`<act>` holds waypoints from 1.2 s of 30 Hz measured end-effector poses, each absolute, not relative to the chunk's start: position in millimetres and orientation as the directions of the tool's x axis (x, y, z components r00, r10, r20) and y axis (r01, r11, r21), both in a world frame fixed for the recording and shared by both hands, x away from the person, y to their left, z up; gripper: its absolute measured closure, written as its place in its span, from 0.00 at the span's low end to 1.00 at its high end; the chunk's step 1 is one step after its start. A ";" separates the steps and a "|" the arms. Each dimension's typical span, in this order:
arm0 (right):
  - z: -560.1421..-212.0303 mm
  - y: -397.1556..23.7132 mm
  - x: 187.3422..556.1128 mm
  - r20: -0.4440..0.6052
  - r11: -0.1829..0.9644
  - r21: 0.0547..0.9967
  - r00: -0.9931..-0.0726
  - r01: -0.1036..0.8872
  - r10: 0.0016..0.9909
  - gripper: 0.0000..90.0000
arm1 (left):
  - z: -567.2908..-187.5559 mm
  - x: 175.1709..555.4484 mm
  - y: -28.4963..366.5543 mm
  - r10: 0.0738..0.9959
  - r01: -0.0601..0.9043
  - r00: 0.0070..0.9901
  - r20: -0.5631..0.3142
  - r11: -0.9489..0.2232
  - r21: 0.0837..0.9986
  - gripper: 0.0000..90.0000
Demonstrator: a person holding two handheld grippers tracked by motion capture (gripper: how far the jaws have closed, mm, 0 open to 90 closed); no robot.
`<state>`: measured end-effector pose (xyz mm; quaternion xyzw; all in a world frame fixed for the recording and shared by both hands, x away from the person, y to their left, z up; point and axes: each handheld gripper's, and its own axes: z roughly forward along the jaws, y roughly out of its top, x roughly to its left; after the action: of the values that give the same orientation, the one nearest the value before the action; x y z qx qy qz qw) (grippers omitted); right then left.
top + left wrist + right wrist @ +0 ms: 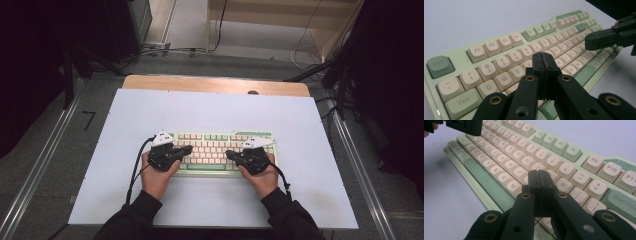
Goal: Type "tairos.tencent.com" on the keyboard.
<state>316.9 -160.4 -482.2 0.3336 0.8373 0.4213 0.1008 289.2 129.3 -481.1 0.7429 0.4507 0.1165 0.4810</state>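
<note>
Hovering over a keyboard [220, 150], both grippers look set to type with closed tips. The keyboard, pale green with cream keys, lies near the middle of the white table [210, 107], slightly toward the person's side. Left gripper [187, 149] sits over the left half, right gripper [230, 154] over the right half, tips pointing inward at each other, apart. Both are clenched with nothing between the jaws.

Step, as I judge it: poised to press keys, no key visibly pushed down yet. Next move calls for a short dip of one closed tip onto a single keycap, centred so it doesn't catch a neighbour, since the caps sit tight together.

Views differ. High view gives the layout: both hands, sleeves, cables, keyboard square to the table edge. No legends readable there. Left gripper view reads the keys: left gripper [545, 62] tip sits above the R/T area, Esc key [439, 66] at far left, and the right gripper enters at upper right. Right gripper view puts the right gripper [539, 181] tip over the K/L–P area, Backspace key [624, 198] at right. Whether a tip touches a cap, I cannot tell.
</note>
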 end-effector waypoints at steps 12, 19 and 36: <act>-481.5 -157.3 324.0 0.118 0.405 0.780 -0.748 0.477 0.653 0.98 | -484.0 284.5 128.8 0.778 0.564 0.573 -0.258 -0.146 0.813 1.00; -482.0 -156.0 326.8 0.116 0.402 0.782 -0.745 0.476 0.657 0.98 | -487.8 284.3 126.2 0.774 0.574 0.577 -0.260 -0.158 0.803 1.00; -481.1 -153.9 330.1 0.119 0.391 0.786 -0.738 0.478 0.664 0.98 | -496.0 285.9 118.3 0.769 0.594 0.591 -0.244 -0.210 0.777 1.00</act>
<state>330.1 -153.9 -481.1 0.3455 0.8269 0.4304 0.1080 285.9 118.3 -496.0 0.7717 0.4414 0.0978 0.4474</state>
